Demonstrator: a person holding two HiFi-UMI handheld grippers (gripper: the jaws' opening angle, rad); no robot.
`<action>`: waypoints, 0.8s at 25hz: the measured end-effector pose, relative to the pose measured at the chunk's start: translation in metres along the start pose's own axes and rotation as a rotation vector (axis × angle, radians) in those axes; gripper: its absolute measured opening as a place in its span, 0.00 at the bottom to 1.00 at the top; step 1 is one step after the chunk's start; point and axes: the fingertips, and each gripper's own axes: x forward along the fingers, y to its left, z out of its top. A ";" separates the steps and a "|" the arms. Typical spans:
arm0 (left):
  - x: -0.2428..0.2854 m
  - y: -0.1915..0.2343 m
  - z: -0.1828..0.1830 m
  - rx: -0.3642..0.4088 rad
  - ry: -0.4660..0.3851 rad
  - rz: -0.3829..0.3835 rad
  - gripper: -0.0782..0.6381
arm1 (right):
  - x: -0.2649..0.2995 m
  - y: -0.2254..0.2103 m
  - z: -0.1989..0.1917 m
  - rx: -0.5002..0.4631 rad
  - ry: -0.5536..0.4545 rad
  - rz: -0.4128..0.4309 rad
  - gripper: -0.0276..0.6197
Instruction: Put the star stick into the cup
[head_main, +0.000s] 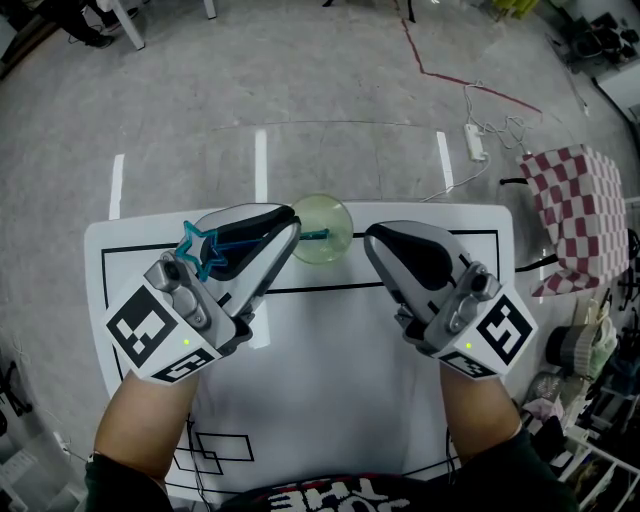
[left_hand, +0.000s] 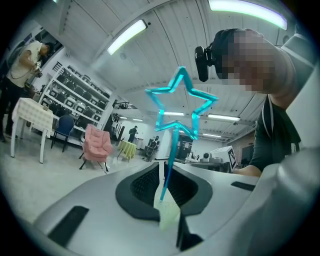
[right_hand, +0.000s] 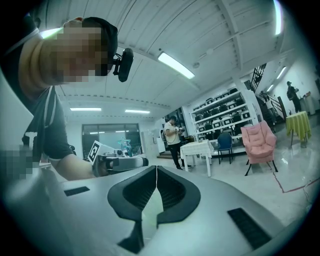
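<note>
The star stick (head_main: 203, 250) is a thin blue rod topped with an outlined blue star (left_hand: 182, 105). My left gripper (head_main: 290, 222) is shut on the rod (left_hand: 167, 170), and the star stands out to one side of the jaws. The rod's other end (head_main: 318, 236) reaches over the pale green cup (head_main: 322, 228), which stands at the far middle of the white table (head_main: 330, 340). A bit of the green cup (left_hand: 169, 216) shows below the left jaws. My right gripper (head_main: 370, 238) hovers just right of the cup, shut and empty (right_hand: 156, 167).
Black outlines are drawn on the table. A red-and-white checkered cloth (head_main: 575, 215) lies off the table's right side, and a power strip (head_main: 474, 140) with cables rests on the floor beyond. Across from the right gripper, the left gripper (right_hand: 120, 161) is seen.
</note>
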 end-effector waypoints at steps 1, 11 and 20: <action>0.000 0.000 0.001 0.000 -0.002 0.002 0.14 | 0.000 0.000 0.001 -0.001 0.000 0.000 0.09; -0.004 0.000 -0.002 0.011 0.008 0.015 0.34 | 0.002 0.004 -0.001 -0.004 0.001 0.000 0.09; -0.004 0.003 -0.006 -0.019 0.039 0.053 0.60 | -0.004 0.005 0.006 -0.013 -0.001 -0.002 0.09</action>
